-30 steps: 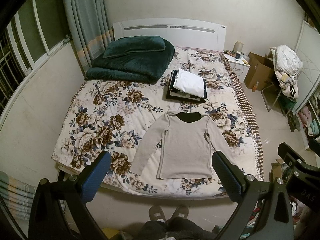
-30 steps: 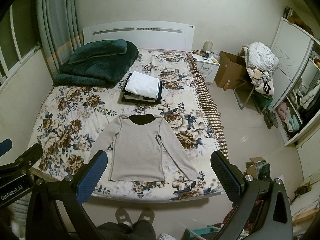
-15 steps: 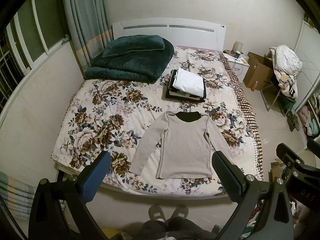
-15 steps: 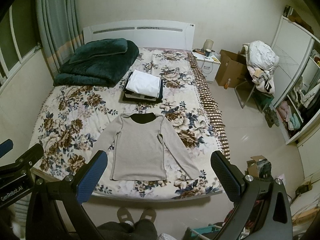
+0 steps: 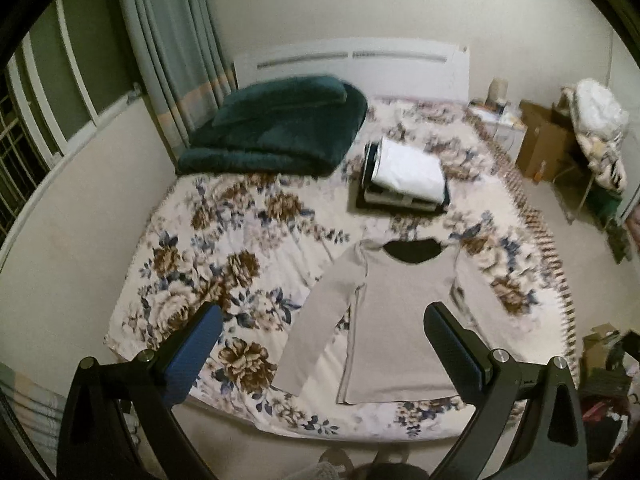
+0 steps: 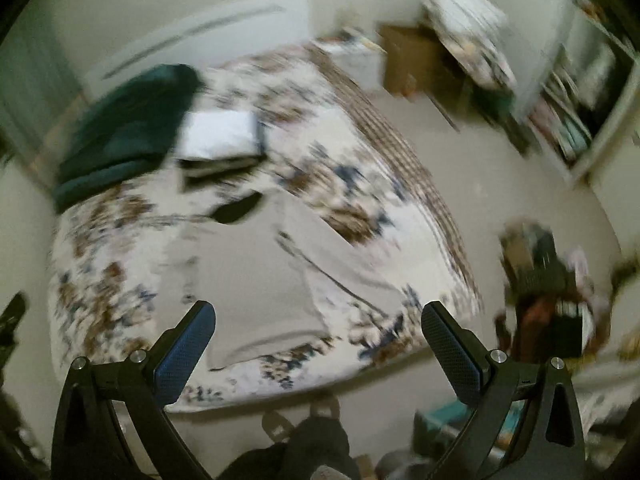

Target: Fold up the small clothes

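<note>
Blue rubber pads line the fingers (image 5: 188,354) of the left gripper (image 5: 320,344), which are spread wide with nothing between them, held above the foot of the bed (image 5: 256,264). The right gripper (image 6: 318,344) is likewise spread wide and empty, its view smeared and tilted. At 6 o'clock, below both grippers, the toes of a pair of slippers (image 5: 360,458) show on the floor. Just beyond the left gripper a beige long-sleeved top (image 5: 392,316) lies flat and face up on the flowered bedspread, near the foot edge, hem toward the camera, a black inner collar at its neckline, and both sleeves angled outward at about 7 and 5 o'clock; in the right wrist view the same top (image 6: 256,276) sits between the finger pads, its outline blurred. Beyond the neckline, toward 12 o'clock, is a pile of folded clothes (image 5: 404,176) with a white piece on top and dark ones underneath, apart from the top. At 11 o'clock a folded dark green blanket (image 5: 276,136) rests near the white headboard (image 5: 352,60). Grey-green curtains (image 5: 176,48) hang at 10 o'clock, and a cardboard box (image 5: 540,148) stands on the floor at 2 o'clock.
</note>
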{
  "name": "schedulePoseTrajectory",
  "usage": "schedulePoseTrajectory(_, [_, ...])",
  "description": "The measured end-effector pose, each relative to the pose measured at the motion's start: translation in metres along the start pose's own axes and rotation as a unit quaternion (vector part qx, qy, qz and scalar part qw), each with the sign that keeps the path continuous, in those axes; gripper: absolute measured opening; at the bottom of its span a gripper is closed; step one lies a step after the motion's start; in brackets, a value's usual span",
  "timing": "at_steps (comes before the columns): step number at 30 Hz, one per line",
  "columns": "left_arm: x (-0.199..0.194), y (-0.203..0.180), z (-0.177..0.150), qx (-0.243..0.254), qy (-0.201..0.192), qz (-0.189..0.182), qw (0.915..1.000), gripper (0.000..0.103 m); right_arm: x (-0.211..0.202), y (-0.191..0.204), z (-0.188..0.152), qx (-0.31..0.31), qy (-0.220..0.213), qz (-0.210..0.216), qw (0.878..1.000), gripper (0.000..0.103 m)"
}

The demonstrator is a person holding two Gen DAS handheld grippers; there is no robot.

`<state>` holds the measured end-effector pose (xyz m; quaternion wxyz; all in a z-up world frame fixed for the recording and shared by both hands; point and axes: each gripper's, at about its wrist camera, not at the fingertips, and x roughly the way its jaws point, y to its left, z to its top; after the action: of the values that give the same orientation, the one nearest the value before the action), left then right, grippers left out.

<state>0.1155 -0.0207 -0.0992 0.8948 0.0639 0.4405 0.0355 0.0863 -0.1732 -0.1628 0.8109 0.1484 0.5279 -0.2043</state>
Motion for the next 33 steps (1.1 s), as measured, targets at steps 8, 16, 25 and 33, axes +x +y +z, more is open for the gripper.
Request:
schedulePoseTrajectory(8, [0.155,-0.053,-0.042,0.009,0.074,0.05,0.996,0.103,0.241,-0.128,-0.01,0.118,0.113,-0.012,0.987,0.094])
schedulePoseTrajectory(16, [0.29,-0.086,-0.101,0.023,0.157,0.079,0.9841,0.103,0.441,-0.214,-0.034,0.246,0.165,-0.029,0.955,0.087])
schedulePoseTrajectory(25, [0.376,-0.105,-0.143,0.027,0.186,0.082,0.9787,0.103,0.55,-0.224,-0.048,0.288,0.181,-0.068,0.938,0.072])
schedulePoseTrajectory(33, [0.39,-0.084,-0.156,0.02,0.193,0.074,0.9782,0.103,0.529,-0.182,-0.034,0.242,0.11,-0.091,0.96,0.002])
